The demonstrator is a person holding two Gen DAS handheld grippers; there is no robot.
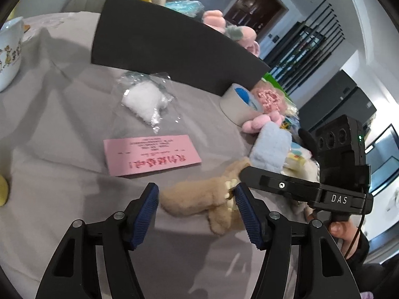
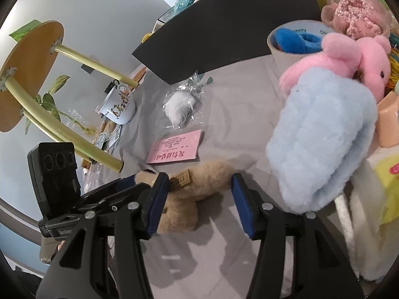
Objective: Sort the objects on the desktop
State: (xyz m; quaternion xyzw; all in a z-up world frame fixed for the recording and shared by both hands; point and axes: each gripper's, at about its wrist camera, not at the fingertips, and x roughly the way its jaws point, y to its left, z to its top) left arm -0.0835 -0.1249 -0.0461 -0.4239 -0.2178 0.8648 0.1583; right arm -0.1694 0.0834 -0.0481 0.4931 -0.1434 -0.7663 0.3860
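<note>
A tan plush toy lies on the grey tablecloth. Both grippers straddle it. My left gripper is open: its right pad touches the toy's end and a narrow gap shows at its left pad. My right gripper is open too: the toy rests against its left pad and a gap separates it from the right pad. A pink card and a clear bag of white fluff lie beyond the toy.
A black box holding soft toys stands at the back. A tape roll, a light blue plush and a pink plush crowd the right side. A printed mug stands far left.
</note>
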